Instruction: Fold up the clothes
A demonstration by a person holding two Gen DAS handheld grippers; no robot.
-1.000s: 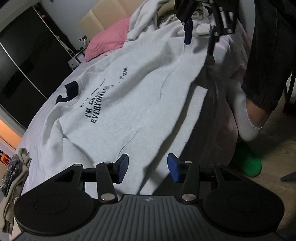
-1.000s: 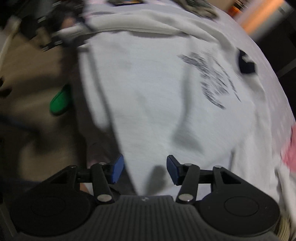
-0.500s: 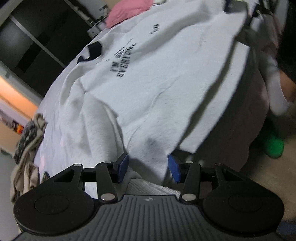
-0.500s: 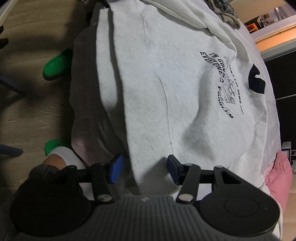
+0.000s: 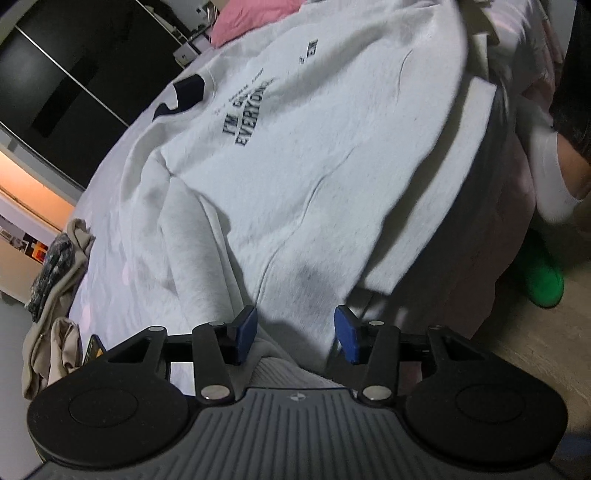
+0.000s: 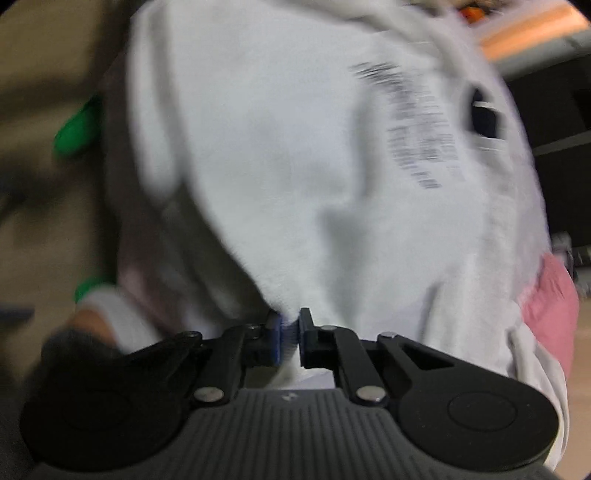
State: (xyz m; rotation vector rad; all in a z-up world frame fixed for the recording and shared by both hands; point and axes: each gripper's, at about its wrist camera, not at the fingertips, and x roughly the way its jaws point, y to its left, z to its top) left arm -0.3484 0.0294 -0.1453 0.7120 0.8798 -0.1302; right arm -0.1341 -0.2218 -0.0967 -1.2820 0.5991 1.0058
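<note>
A pale grey sweatshirt [image 5: 317, 155] with dark printed lettering lies spread flat on the bed [image 5: 107, 266], its hem hanging over the bed's edge. The right gripper [image 6: 290, 338] has just been closing its jaws, and they now pinch a fold of the sweatshirt's fabric between the blue pads; the cloth bunches and rises straight ahead of them. That view is blurred. The left gripper [image 5: 295, 334] has its jaws about half open, with the sweatshirt's hem corner between and just ahead of them, the pads not pressing on it. Beyond the sweatshirt, far ahead of the left jaws, lies a pink pillow [image 5: 251, 18]. To their left sits a heap of beige clothes [image 5: 55, 295]; to their right, a green slipper [image 5: 543, 280] on the floor.
</note>
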